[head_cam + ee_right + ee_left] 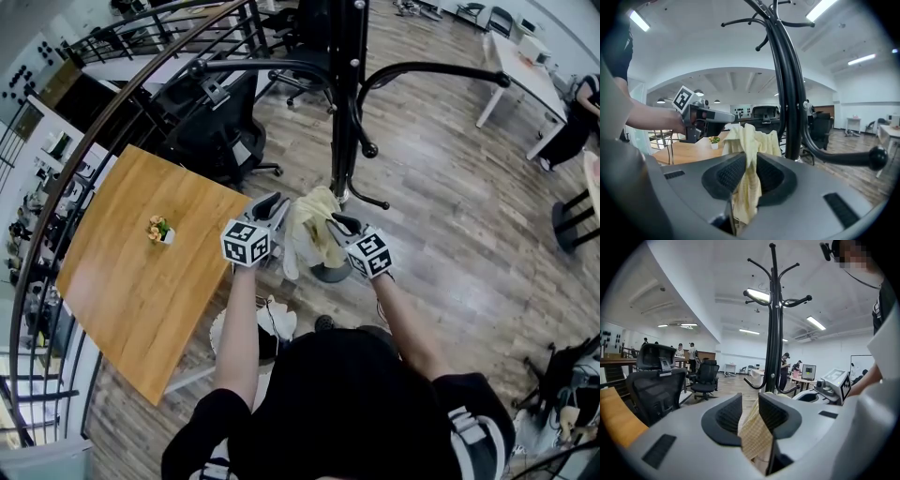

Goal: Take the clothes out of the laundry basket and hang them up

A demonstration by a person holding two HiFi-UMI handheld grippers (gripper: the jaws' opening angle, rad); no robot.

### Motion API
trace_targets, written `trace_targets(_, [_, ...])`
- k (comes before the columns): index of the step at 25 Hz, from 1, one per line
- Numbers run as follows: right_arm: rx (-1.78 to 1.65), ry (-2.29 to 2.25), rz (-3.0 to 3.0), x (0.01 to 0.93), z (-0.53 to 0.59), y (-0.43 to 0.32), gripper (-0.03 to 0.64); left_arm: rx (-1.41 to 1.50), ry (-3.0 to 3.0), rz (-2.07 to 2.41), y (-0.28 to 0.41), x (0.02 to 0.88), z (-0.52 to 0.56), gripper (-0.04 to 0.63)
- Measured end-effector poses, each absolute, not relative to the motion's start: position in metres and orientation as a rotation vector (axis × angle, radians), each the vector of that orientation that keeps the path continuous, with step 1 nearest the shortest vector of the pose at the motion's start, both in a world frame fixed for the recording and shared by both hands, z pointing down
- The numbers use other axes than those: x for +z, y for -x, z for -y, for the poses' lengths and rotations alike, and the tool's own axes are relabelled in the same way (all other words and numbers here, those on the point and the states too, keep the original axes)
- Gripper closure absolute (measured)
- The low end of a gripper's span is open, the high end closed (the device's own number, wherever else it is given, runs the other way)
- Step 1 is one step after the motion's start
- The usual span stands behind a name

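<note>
Fingers of both grippers hold up a pale yellow checked cloth [314, 230] before the tall black metal coat stand [345, 112], whose low hook lies just beyond the right gripper [341, 225]. Its fingers pinch the cloth, while the left gripper [274, 206] sits slack around it. The white laundry basket [275, 323] is mostly hidden below.

A grey-brown plank floor [441, 216] runs below me. At the left of the head view I see a wooden tabletop [131, 291] with one small potted plant [160, 230] on it. A dark metal railing [141, 37] crosses the upper left corner. Black office chairs [220, 131] crowd the upper middle, and a long white table [525, 66] stands at the upper right. In the left gripper view, strip lights [758, 294] glow on a white ceiling [703, 282].
</note>
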State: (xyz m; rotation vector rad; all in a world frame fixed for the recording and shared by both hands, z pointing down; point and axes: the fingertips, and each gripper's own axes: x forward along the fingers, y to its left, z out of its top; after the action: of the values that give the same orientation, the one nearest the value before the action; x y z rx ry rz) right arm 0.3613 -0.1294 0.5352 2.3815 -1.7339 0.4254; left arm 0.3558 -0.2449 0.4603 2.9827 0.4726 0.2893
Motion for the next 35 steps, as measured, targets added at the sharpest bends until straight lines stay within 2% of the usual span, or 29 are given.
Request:
trace_targets(6, [0.413, -2.377, 1.754, 0.534, 0.12, -0.361, 0.44, 0.298, -3.006, -0.43, -0.349, 0.462, 0.24, 0.494])
trace_targets(9, [0.413, -2.371, 1.776, 0.534, 0.116, -0.359, 0.429, 0.273, -2.995, -0.373, -0.34, 0.461, 0.241, 0.494])
trace_targets(18, [0.399, -2.304, 1.873, 0.53, 0.104, -0.351, 0.428, 0.259, -2.963, -0.23, -0.316, 0.466, 0.234, 0.494])
trace_targets(35, [0.472, -2.038, 2.163, 0.541, 0.024, -0.304, 0.442, 0.299, -2.937, 0.142, -0.234, 0.484, 0.135, 0.494])
